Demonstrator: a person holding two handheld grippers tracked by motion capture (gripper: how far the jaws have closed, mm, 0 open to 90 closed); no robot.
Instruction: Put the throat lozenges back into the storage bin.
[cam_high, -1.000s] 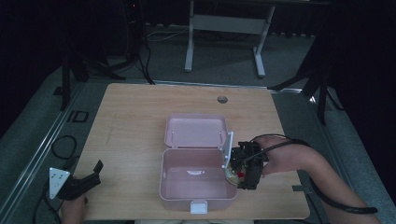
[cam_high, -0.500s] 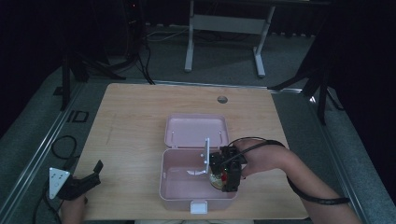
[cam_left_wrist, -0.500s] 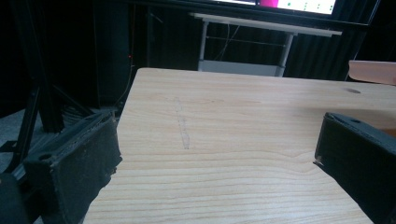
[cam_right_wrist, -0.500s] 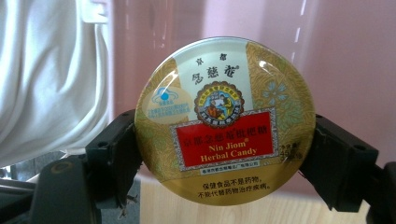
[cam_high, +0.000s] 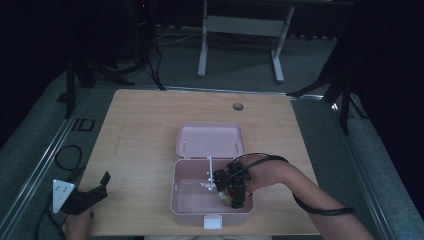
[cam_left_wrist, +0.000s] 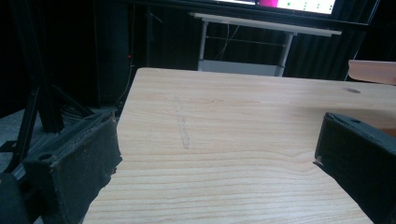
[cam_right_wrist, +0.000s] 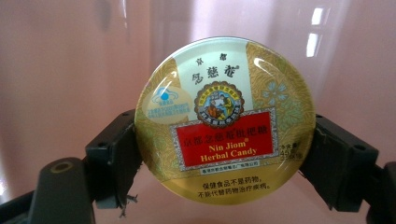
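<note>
From above, my right gripper (cam_high: 231, 187) hides most of the round gold candy tin (cam_right_wrist: 224, 123); its fingers (cam_right_wrist: 112, 156) clamp the tin's sides, low inside the open pink plastic box (cam_high: 190, 197). My left gripper (cam_high: 85, 197) rests at the wooden desk's (cam_high: 140, 135) near-left corner, fingers apart, holding nothing.

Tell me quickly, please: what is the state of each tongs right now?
Left tongs: open, holding nothing, above the bare table.
Right tongs: closed on the round candy tin, inside the pink box.
</note>
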